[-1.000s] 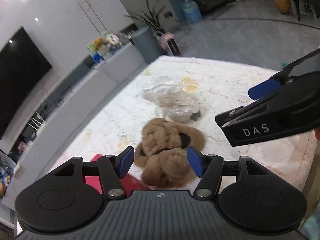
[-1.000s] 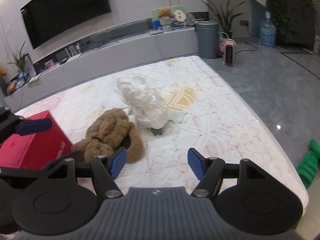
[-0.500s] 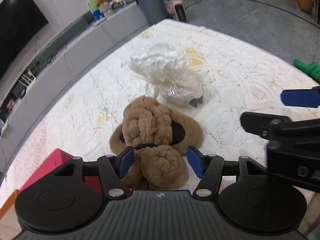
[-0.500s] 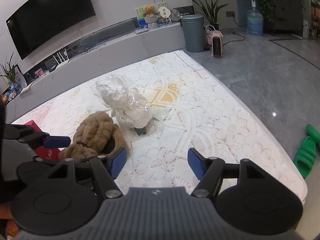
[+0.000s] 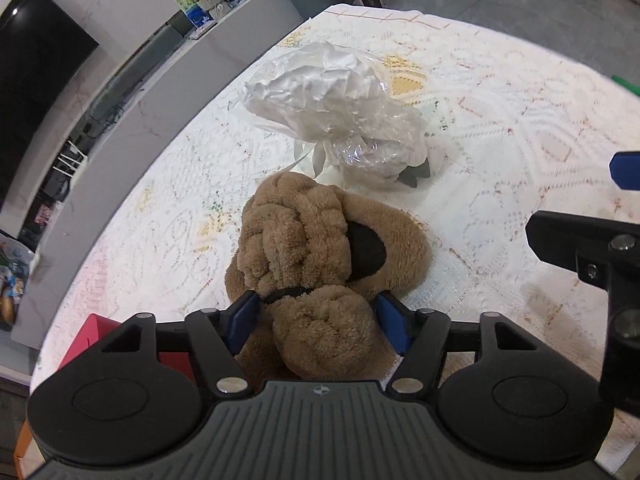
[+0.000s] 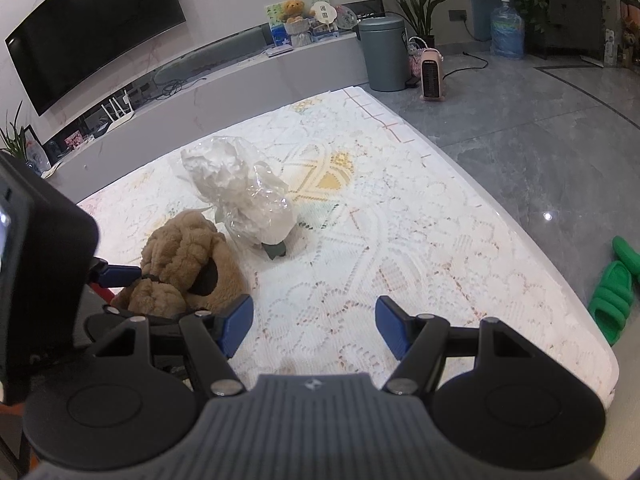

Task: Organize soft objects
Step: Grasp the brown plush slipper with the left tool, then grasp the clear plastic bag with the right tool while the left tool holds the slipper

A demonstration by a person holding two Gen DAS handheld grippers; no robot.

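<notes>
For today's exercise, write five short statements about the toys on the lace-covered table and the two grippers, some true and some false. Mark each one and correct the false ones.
1. The fluffy brown plush dog lies between the blue pads of the left gripper. True; its jaws are closing.
2. The right gripper holds the white toy wrapped in clear plastic. False: its jaws are open over bare lace tablecloth.
3. The wrapped toy sits in the red box. False: it stands on the tablecloth.
4. The plush dog wears a dark collar. True.
5. The wrapped toy lies beyond the plush dog in the left wrist view. True.
</notes>
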